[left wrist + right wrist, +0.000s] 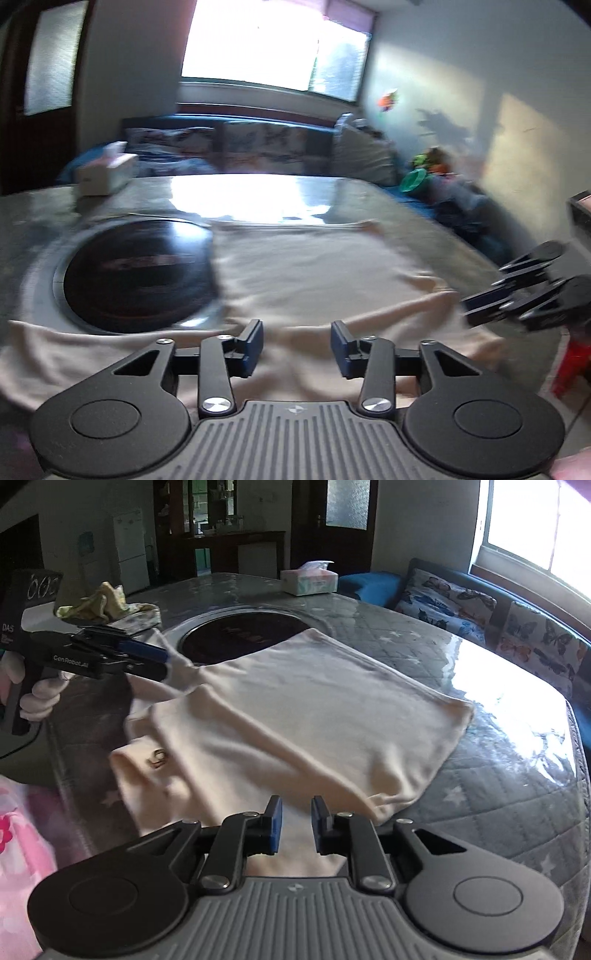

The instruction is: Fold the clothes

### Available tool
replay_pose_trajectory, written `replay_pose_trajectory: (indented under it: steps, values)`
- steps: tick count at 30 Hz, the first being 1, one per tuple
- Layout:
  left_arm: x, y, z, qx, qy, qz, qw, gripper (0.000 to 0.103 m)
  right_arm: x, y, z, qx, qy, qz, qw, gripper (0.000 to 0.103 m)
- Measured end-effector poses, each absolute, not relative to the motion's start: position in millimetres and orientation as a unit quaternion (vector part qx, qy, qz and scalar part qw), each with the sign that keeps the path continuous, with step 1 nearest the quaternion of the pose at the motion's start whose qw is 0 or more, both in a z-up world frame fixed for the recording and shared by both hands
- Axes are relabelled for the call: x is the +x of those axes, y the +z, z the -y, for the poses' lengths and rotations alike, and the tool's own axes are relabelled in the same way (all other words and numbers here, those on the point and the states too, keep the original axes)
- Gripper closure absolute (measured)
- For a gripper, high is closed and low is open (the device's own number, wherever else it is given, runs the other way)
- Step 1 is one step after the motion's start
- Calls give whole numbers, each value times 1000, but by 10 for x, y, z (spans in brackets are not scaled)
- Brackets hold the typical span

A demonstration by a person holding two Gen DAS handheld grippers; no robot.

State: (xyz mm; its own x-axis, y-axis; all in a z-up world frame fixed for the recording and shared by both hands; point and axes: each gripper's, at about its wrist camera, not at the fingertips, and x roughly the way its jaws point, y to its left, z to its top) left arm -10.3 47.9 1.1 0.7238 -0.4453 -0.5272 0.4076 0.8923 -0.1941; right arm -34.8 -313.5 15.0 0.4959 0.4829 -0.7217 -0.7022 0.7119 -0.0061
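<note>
A cream shirt lies spread on the table, partly over the round black hob. In the left wrist view the shirt is blurred. My left gripper is open, its fingers wide apart above the near edge of the cloth. From the right wrist view the left gripper is at the shirt's left side, where a fold of cloth rises up to its tips. My right gripper is open with a narrow gap, and the shirt's near corner shows between its fingers. It also shows at the shirt's right edge, the right gripper.
The table has a glossy cover over grey quilting. A tissue box stands at the far edge and a crumpled yellow-green cloth lies at the far left. A gloved hand holds the left tool. A sofa with butterfly cushions runs behind.
</note>
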Motion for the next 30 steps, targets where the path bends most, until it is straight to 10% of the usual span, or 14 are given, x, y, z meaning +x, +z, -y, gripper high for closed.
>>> replay_pose_trajectory:
  steps: [30]
  values:
    - [-204, -320, -357, -81, -259, -329, 904, 70, 60, -25, 2535, -127, 326, -365, 863, 86]
